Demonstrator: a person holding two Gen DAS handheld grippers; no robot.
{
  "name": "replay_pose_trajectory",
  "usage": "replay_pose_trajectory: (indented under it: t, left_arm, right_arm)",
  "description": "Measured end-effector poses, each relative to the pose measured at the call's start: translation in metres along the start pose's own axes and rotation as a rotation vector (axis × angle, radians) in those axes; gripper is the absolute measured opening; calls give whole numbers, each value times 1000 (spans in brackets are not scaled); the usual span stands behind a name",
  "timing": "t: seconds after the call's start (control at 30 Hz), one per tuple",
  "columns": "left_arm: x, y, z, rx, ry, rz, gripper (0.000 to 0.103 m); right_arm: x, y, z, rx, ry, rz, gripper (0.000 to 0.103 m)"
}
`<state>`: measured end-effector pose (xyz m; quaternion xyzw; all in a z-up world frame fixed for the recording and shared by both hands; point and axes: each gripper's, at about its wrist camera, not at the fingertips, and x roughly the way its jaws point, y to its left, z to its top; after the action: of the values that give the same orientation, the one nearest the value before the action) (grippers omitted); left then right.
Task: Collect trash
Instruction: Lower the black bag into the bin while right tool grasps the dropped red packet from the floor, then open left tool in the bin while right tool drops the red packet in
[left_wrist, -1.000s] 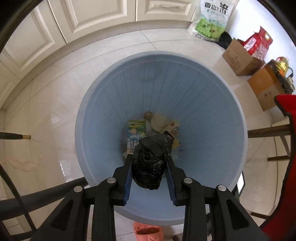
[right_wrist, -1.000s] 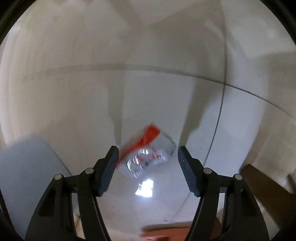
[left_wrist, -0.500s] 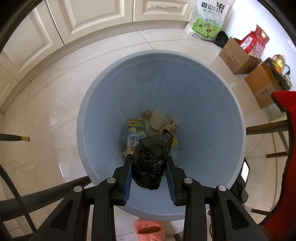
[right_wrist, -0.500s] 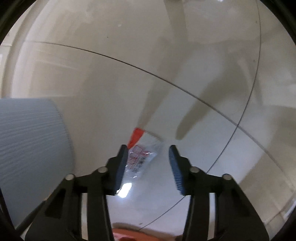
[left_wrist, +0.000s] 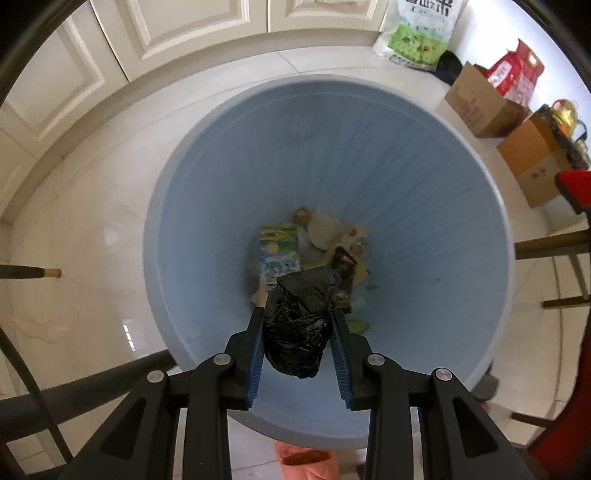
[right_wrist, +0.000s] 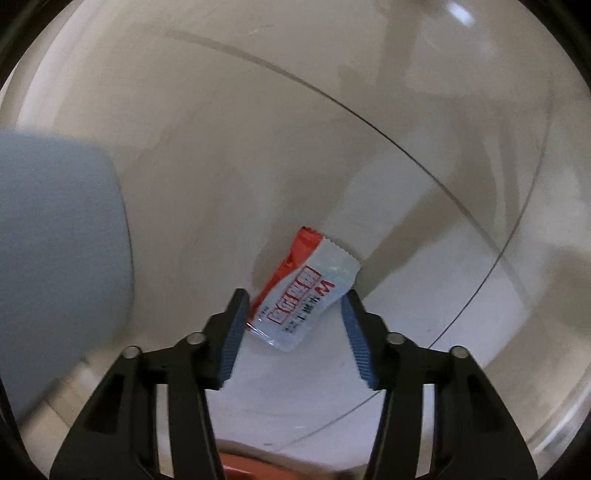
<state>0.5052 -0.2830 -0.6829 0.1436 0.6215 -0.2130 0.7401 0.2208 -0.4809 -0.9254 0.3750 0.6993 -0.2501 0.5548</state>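
Gripping a crumpled black bag (left_wrist: 297, 325) over the blue bin (left_wrist: 424, 206), the left gripper (left_wrist: 297, 328) is clenched on it, while the right gripper's (right_wrist: 293, 325) jaws, just closing, pinch a red-and-white wrapper (right_wrist: 306, 291) above the floor (right_wrist: 258, 129).

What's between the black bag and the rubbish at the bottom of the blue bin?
Nothing: in the left wrist view, the black bag hangs above the rubbish inside the bin.
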Motion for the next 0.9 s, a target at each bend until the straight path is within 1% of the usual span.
replay_pose_trajectory:
  t: [0.03, 0.07, 0.1, 0.23, 0.27, 0.3, 0.33, 0.37, 0.43, 0.47, 0.5, 0.53, 0.57, 0.63, 0.67, 0.73, 0.77, 0.87, 0.9]
  left_arm:
    - [1, 0, 0, -1, 0, -7, 30]
    - [2, 2, -1, -2, 1, -5, 30]
    - [3, 1, -2, -3, 2, 8, 30]
    - [7, -2, -4, 17, -1, 29, 30]
    - [8, 1, -5, 22, 0, 32, 30]
    - [8, 1, -5, 23, 0, 35, 30]
    - [8, 1, -5, 24, 0, 33, 30]
    - [8, 1, -5, 24, -5, 27, 30]
    - [10, 5, -6, 22, -5, 32, 30]
    - [9, 10, -7, 23, -7, 30, 30]
    - [9, 10, -7, 23, -8, 32, 30]
    - [9, 13, -8, 26, -7, 32, 30]
    - [9, 15, -8, 24, -7, 33, 30]
    - [8, 17, -9, 20, -7, 27, 30]
    - [7, 18, -9, 22, -9, 31, 30]
    - [6, 20, -10, 26, -10, 37, 30]
    - [6, 21, -10, 25, -9, 31, 30]
    - [4, 25, -11, 35, -17, 35, 30]
    - [4, 26, -11, 36, -17, 32, 30]
  right_arm:
    - [-1, 1, -12, -12, 0, 6, 30]
    - [-4, -2, -14, -2, 4, 39, 26]
    - [-5, -6, -17, 7, 10, 50, 23]
    - [-17, -9, -19, 15, 29, 55, 21]
    - [-19, -10, -19, 24, 21, 67, 20]
    - [-27, -5, -13, 29, 10, 90, 20]
    - [-36, 1, -14, 24, -3, 107, 20]
    - [-47, 5, -16, 22, -25, 116, 20]
    - [-74, 17, -15, 16, -82, 161, 20]
    - [-86, 24, -15, -1, -107, 172, 20]
    - [-105, 38, -13, -51, -149, 180, 20]
    - [-130, 56, -13, -120, -198, 177, 20]
    - [-144, 66, -13, -155, -225, 167, 20]
    - [-184, 94, -17, -242, -309, 159, 20]
    - [-204, 105, -21, -294, -361, 144, 20]
    - [-236, 131, -31, -368, -427, 120, 20]
    - [-246, 137, -37, -385, -446, 122, 20]
    - [-285, 170, -57, -475, -550, 95, 20]
    - [-290, 172, -61, -499, -572, 89, 20]
